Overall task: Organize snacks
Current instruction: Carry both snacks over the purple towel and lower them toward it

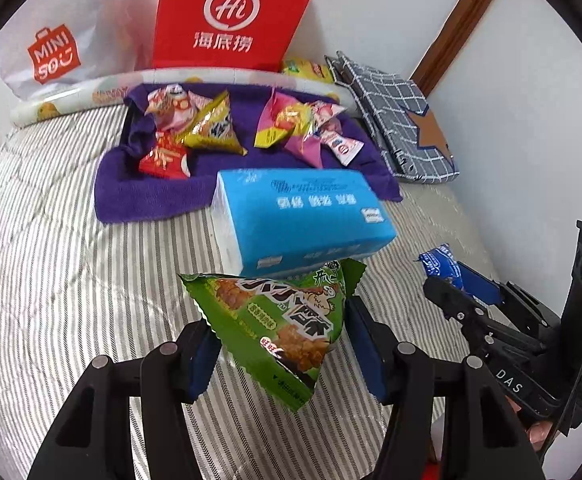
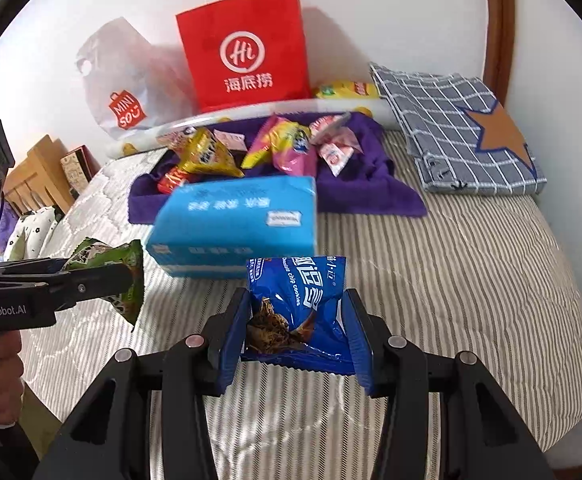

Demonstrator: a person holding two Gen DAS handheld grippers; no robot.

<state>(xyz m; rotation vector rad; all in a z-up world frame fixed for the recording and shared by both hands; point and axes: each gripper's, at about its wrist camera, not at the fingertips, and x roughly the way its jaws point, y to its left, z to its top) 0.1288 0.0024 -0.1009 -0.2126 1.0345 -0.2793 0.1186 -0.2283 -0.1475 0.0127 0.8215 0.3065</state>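
The striped bed [image 2: 451,260] lies open on the right up to its edge, with a purple towel [image 1: 151,192] of snack packets against the wall. A blue tissue pack [image 1: 299,216] sits directly ahead, blocking the way to the towel. The left claw [image 1: 279,344] pinches a green snack bag [image 1: 275,320] and the right claw [image 2: 297,332] pinches a blue cookie bag [image 2: 299,304], both above the bed.

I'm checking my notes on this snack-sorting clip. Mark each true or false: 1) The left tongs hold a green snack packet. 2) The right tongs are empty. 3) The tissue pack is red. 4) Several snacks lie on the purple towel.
1) True: the left tongs grip the green snack packet.
2) False: the right tongs grip a blue cookie packet.
3) False: the tissue pack is blue.
4) True: the purple towel holds several.
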